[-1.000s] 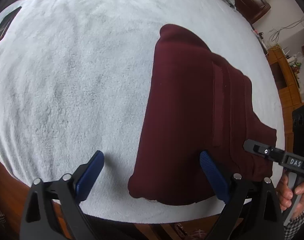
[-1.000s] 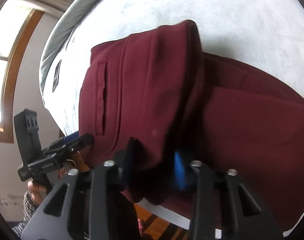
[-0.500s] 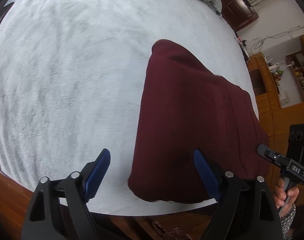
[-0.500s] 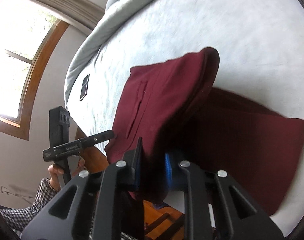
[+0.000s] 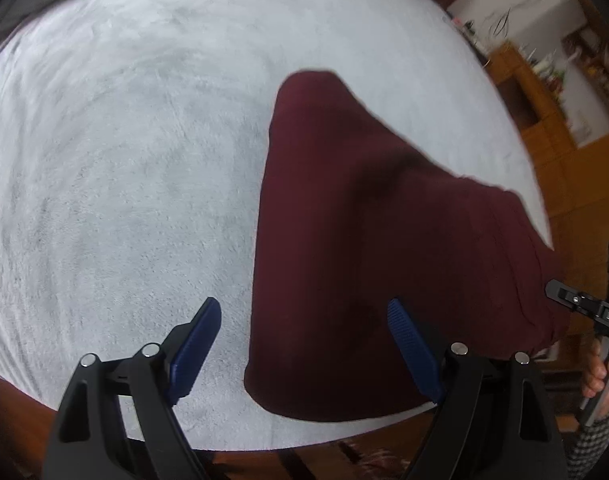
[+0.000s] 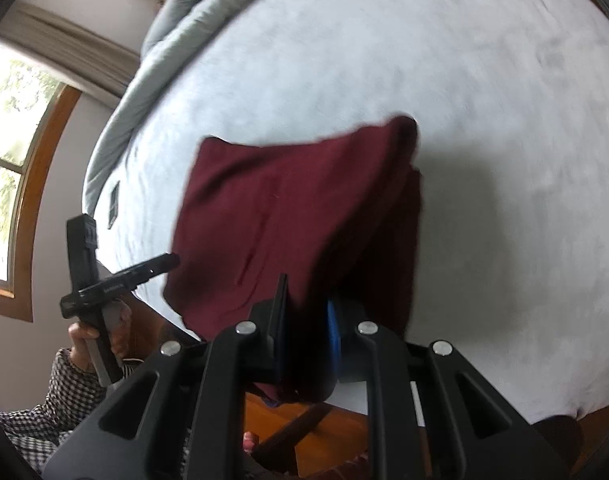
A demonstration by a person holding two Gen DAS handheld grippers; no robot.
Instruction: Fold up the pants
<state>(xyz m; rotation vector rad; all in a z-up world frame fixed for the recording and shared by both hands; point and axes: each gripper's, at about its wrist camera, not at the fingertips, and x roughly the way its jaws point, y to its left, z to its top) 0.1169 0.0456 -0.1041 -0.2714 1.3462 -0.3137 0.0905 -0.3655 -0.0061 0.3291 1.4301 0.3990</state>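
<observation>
The dark red pants [image 5: 368,240] lie folded on the white bed cover [image 5: 124,160], near its front edge. My left gripper [image 5: 304,340] is open and empty, hovering over the pants' left edge. My right gripper [image 6: 306,320] is shut on the pants [image 6: 288,204] at their near edge and holds that part lifted off the bed. The right gripper also shows at the right edge of the left wrist view [image 5: 584,308]. The left gripper shows in the right wrist view [image 6: 120,280].
A grey duvet [image 6: 176,36] is bunched at the far end of the bed. A small dark phone-like object [image 6: 113,204] lies on the cover's left side. A window [image 6: 8,160] is on the left wall. Wooden cabinets [image 5: 544,120] stand beyond the bed. Wooden floor lies below the bed edge.
My right gripper has pulled back and lifted with the pants' edge, so the upper layer stands higher. My left gripper has stayed open and drawn back slightly.
</observation>
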